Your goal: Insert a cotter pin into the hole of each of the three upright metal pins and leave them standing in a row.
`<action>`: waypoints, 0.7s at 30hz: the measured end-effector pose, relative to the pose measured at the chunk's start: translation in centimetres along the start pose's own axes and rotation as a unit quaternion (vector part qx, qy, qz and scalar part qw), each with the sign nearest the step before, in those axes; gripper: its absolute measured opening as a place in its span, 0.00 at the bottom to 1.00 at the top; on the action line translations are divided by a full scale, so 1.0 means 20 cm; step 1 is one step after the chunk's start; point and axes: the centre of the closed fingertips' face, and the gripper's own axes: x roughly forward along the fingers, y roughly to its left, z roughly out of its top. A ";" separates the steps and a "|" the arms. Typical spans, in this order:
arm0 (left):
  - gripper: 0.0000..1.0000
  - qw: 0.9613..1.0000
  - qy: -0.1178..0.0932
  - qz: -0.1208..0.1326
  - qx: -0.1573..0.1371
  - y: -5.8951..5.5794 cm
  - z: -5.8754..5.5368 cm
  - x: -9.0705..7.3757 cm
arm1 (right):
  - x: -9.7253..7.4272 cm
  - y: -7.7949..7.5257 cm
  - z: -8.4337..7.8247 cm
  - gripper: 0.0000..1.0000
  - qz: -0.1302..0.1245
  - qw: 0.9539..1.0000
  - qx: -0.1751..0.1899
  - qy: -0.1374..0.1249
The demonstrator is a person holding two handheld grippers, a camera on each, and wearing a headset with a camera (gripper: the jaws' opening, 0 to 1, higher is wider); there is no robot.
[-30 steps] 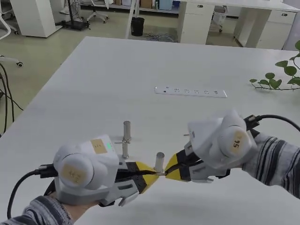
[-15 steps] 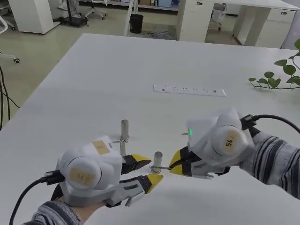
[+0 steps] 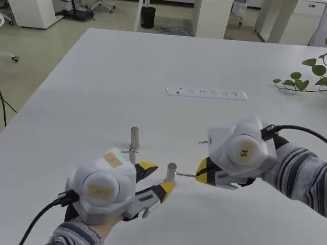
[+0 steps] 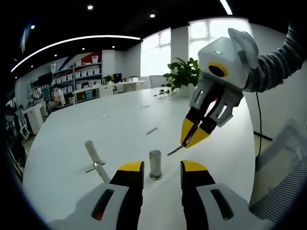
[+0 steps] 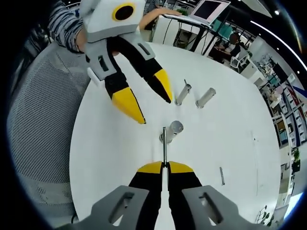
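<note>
Thin silver cotter pin [image 5: 164,143] is clenched at its tail by the right tool [image 5: 164,166], tip beside the grey upright metal pin [image 5: 173,130]; judged light, stiff, slippery; left tool [image 4: 162,166] is held released astride that pin.

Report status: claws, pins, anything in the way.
Left claw open, front metal pin just ahead of it. Right claw shut on cotter pin, tip at that pin. Nothing blocking; spare cotter pin lies apart.
</note>
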 end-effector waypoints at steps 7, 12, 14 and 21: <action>0.30 0.999 0.006 0.022 -0.024 0.04 -0.03 0.06 | 0.04 -0.02 -0.04 0.00 -0.001 1.000 0.006 0.013; 0.31 0.999 0.019 0.034 -0.021 0.06 -0.07 0.10 | 0.05 -0.06 -0.05 0.00 -0.008 1.000 0.008 0.017; 0.30 0.999 0.024 0.036 -0.019 0.06 -0.08 0.12 | 0.06 -0.06 -0.05 0.00 -0.007 1.000 0.010 0.017; 0.27 0.998 0.046 0.037 -0.011 0.07 -0.13 0.20 | 0.06 -0.07 -0.04 0.00 -0.007 1.000 0.018 0.009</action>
